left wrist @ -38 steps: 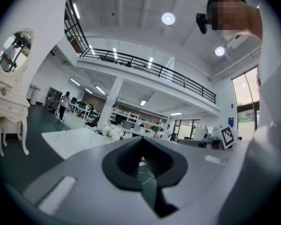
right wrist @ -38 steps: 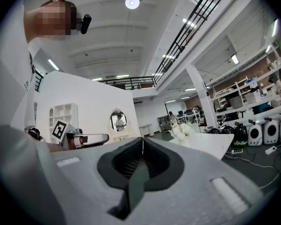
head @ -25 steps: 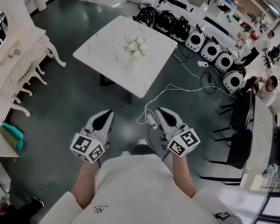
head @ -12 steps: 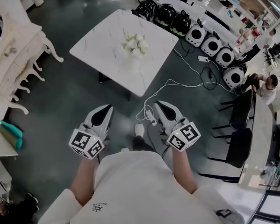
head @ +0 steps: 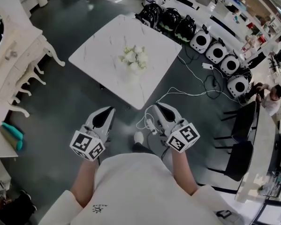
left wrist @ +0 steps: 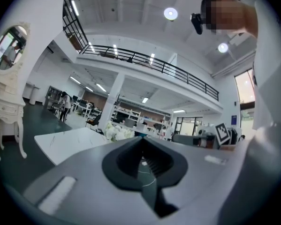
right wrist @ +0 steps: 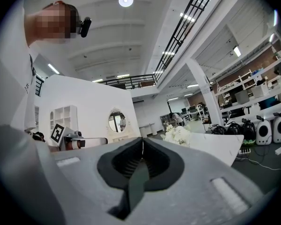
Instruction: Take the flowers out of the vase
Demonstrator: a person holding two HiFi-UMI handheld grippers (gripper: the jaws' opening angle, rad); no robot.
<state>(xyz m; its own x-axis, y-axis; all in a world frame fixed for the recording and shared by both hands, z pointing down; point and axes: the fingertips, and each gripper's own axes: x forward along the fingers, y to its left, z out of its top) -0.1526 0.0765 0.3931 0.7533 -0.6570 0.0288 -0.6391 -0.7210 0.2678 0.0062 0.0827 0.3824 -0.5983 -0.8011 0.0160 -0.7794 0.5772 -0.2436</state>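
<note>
Ahead of you stood a white marble table (head: 95, 55) on the dark floor, with a white carved dresser (head: 16, 74) at your left, a teal roll (head: 11, 136) near it, a white cable (head: 192, 93) trailing across the floor, and round white machines (head: 215, 53) lined up beside black bags (head: 170, 19).

bare floor (head: 74, 109) ahead, cables (head: 178, 93) beside table (head: 95, 55)

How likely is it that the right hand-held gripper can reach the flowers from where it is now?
Probably not yet. The right hand-held gripper is short of the table, and the flowers stand near its middle, with floor between. Nothing blocks the way; the person likely must step closer.
</note>
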